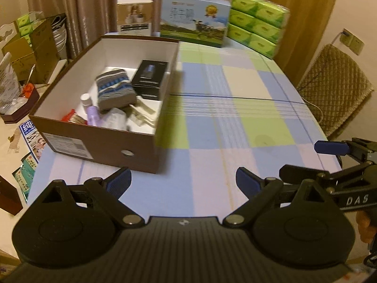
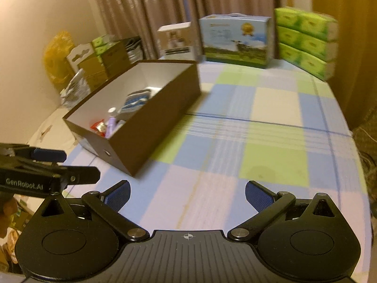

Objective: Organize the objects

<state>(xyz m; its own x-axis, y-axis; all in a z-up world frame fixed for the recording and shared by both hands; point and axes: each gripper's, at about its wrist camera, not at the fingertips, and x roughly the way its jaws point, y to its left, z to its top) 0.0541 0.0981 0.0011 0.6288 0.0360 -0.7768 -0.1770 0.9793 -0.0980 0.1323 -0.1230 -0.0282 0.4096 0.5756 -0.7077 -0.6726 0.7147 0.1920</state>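
- The left gripper (image 1: 183, 181) and the right gripper (image 2: 187, 194) hover over the checked desk (image 1: 235, 122), fingers apart and empty.
- The brown cardboard box (image 1: 99, 141) stands on the desk's left part and holds the striped knitted sock (image 1: 115, 89), black case (image 1: 150, 77) and lilac bottle (image 1: 92, 115).
- Risk: a careless reach may push the light box toward the desk edge.

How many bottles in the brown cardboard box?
2: a white-capped bottle and a lilac plastic bottle, side by side near the brown cardboard box's front-left corner. Others may be hidden under the clutter.
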